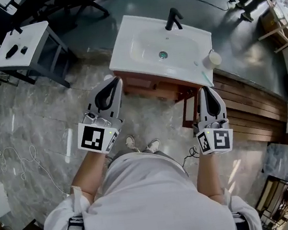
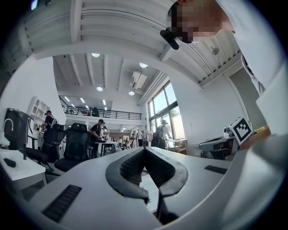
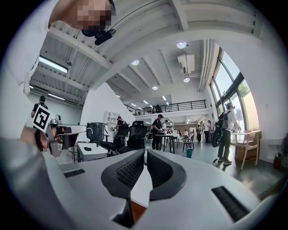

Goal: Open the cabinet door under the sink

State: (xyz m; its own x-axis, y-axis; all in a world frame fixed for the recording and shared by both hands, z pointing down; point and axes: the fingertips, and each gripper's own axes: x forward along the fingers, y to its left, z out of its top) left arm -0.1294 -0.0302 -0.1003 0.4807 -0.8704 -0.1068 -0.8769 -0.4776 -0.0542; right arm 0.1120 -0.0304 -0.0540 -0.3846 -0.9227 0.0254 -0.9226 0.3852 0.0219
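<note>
My left tool point(image 1: 114, 81) and right tool point(image 1: 204, 90) are both pressed together and hold nothing. The brown wooden cabinet point(image 1: 148, 84) under the white sink point(image 1: 147, 33) stands ahead, lower down, between them. I think the right tool is nearer its front.

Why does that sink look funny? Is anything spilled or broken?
Nothing looks spilled or broken. The odd bit is where the sink stands: alone on the open floor, no wall behind it, near a desk. A loose white cable lies on the floor at left.
</note>
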